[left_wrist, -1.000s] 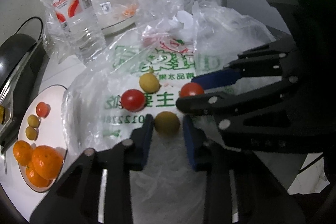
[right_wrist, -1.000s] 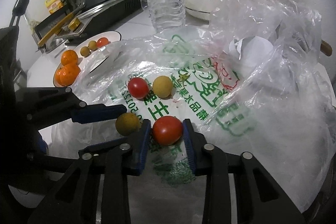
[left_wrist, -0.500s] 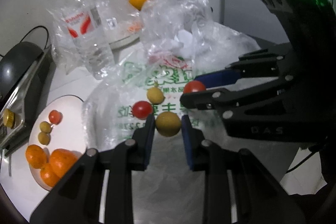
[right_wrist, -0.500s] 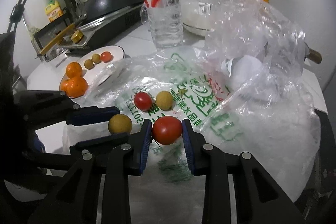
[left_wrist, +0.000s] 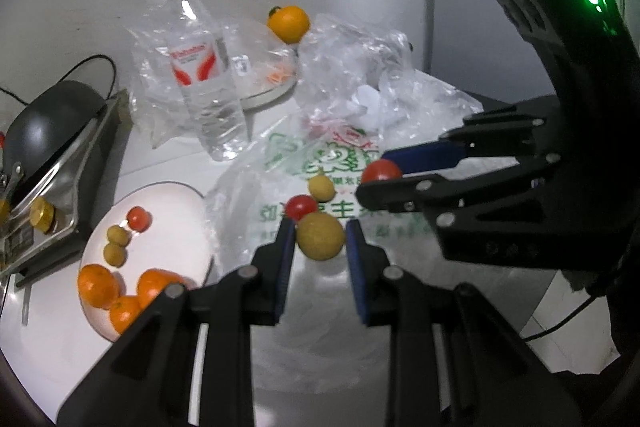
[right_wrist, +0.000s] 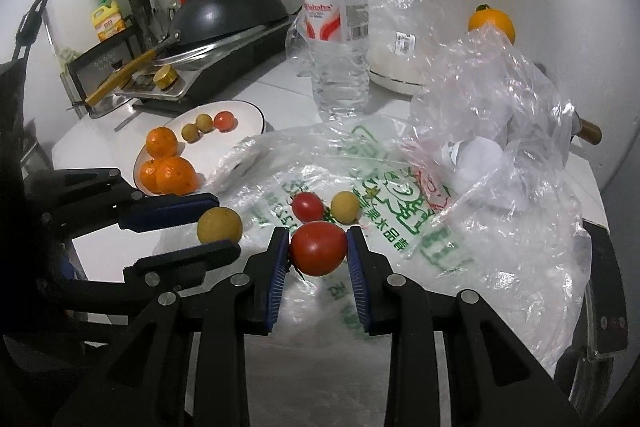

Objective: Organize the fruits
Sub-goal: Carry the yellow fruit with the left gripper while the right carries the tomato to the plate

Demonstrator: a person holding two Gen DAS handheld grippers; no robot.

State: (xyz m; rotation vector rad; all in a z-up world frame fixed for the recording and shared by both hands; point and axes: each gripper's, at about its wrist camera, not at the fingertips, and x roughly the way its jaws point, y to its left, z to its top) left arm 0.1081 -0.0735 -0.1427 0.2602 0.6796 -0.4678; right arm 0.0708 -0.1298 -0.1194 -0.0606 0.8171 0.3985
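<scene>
my left gripper [left_wrist: 320,247] pinches a yellow-green fruit [left_wrist: 320,235]; my right gripper [right_wrist: 318,254] pinches a glossy red tomato [right_wrist: 318,248], both above the bag [right_wrist: 400,223] with green chinese print. bottle [right_wrist: 338,43] label is unreadable.

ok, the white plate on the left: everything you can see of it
The white plate is round and shallow with a thin dark rim, glossy, probably ceramic. It sits flat on the white counter, beside the stove and left of the printed plastic bag, whose edge reaches its rim. On it: three oranges bunched at the near end, two small yellow-green fruits and one small red tomato further back. Neither gripper touches it.
</scene>
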